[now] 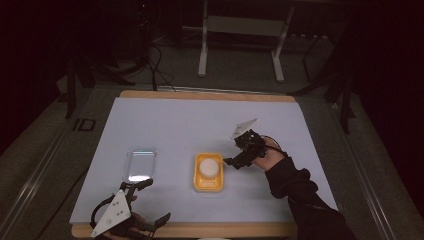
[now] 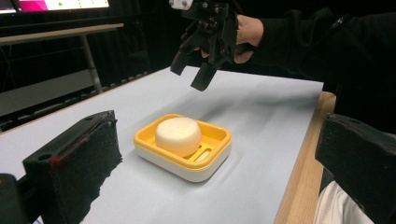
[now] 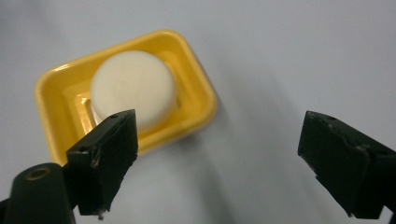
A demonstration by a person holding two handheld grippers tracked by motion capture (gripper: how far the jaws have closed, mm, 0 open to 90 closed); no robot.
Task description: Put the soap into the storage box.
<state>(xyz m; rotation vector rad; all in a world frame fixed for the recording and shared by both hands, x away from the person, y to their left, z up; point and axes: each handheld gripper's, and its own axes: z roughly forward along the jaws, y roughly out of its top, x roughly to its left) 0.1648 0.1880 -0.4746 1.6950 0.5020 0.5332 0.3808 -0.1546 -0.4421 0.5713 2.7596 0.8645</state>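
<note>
Lying mid-sheet on the pale table cover [image 1: 200, 120], the yellow soap dish [image 1: 208, 184] runs lengthwise front to back, round soap [image 1: 208, 167] inside, open space all round. Right gripper [image 1: 235, 161] gapes empty beside it; left gripper [image 1: 152, 200], near the front edge, is wide open, empty.

no readable text, labels or numbers
</note>
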